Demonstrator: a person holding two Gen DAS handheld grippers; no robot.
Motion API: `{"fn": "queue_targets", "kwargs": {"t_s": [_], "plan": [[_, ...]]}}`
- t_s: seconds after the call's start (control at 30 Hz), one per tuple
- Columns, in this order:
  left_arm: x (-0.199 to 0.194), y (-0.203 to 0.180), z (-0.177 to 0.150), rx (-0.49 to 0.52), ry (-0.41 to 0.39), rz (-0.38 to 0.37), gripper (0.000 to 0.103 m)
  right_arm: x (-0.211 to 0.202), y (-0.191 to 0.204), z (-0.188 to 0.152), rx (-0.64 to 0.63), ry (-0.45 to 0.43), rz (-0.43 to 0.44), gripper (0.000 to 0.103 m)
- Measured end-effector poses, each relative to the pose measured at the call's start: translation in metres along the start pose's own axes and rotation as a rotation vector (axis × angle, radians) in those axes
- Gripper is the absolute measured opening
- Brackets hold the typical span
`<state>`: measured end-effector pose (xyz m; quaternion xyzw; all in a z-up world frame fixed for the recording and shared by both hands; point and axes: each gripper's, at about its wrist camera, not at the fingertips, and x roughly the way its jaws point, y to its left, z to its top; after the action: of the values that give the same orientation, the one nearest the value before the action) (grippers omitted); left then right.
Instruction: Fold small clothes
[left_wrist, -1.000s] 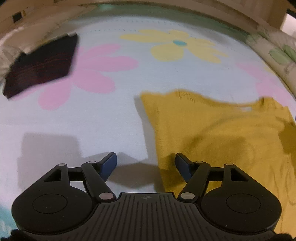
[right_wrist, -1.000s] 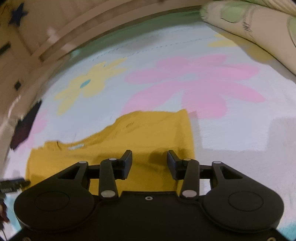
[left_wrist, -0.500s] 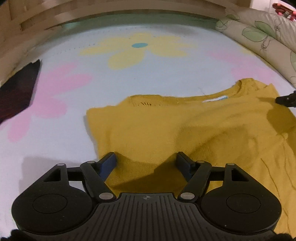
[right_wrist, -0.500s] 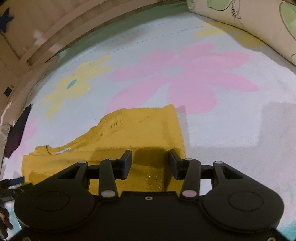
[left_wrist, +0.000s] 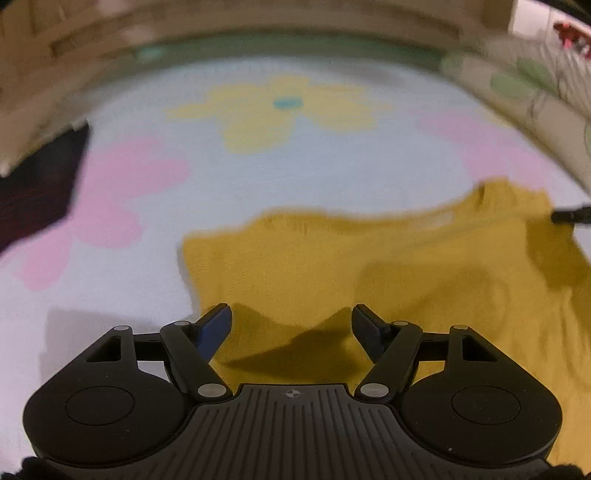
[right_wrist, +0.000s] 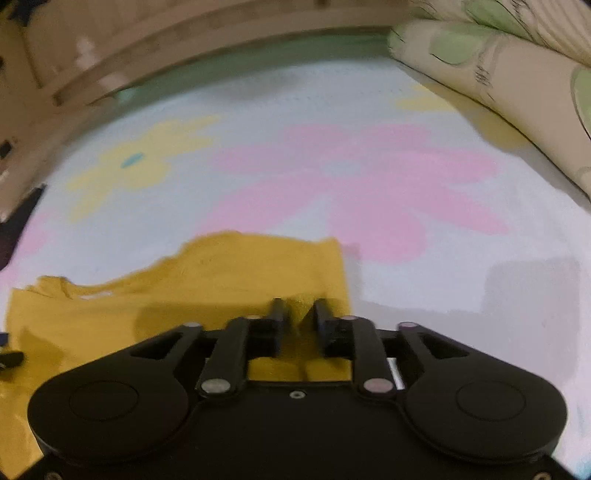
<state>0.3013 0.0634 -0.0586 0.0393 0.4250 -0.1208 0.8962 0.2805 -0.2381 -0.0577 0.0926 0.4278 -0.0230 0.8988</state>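
Observation:
A mustard-yellow knit top (left_wrist: 369, 266) lies flat on a pale blue bedspread with pink and yellow flowers (left_wrist: 221, 192). My left gripper (left_wrist: 291, 325) is open, low over the top's left sleeve area, its fingers straddling the fabric near the left edge. In the right wrist view the same top (right_wrist: 221, 280) shows, and my right gripper (right_wrist: 298, 314) has its fingers drawn close together with a raised pinch of yellow fabric between them, near the top's right edge.
A dark folded garment (left_wrist: 37, 184) lies at the far left of the bed. A floral pillow (right_wrist: 517, 92) lines the right side. A wooden bed rail (right_wrist: 184, 44) runs along the back.
My right gripper has closed from open onto the top's right edge, bunching fabric. My left gripper shifted slightly, staying open over the left edge.

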Motion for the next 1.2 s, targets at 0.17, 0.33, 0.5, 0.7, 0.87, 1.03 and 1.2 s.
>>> {"fn": "queue_targets", "kwargs": {"t_s": [0.17,0.33,0.5,0.7,0.87,1.03,1.2], "plan": [[0.008,-0.029,0.018,-0.011,-0.053,-0.064,0.071,-0.023,-0.008,0.011,0.031,-0.092,0.015,0.039],[0.034,-0.073,-0.002,0.191,0.058,-0.116,0.078,-0.035,0.010,0.010,-0.048,-0.097,0.104,0.039],[0.031,-0.055,0.002,0.103,0.117,-0.233,0.077,-0.033,0.048,-0.005,-0.232,-0.015,0.236,0.040],[0.030,-0.050,0.001,0.108,0.129,-0.264,0.077,-0.017,0.090,-0.012,-0.308,0.003,0.276,0.040],[0.025,-0.054,-0.004,0.142,0.128,-0.250,0.077,0.001,0.129,-0.018,-0.352,-0.010,0.265,0.041],[0.018,-0.054,-0.011,0.165,0.117,-0.237,0.079,0.008,0.140,-0.041,-0.421,0.006,0.194,0.047],[-0.005,-0.056,-0.020,0.197,0.120,-0.147,0.079,-0.012,0.128,-0.040,-0.386,0.028,0.184,0.053]]}}
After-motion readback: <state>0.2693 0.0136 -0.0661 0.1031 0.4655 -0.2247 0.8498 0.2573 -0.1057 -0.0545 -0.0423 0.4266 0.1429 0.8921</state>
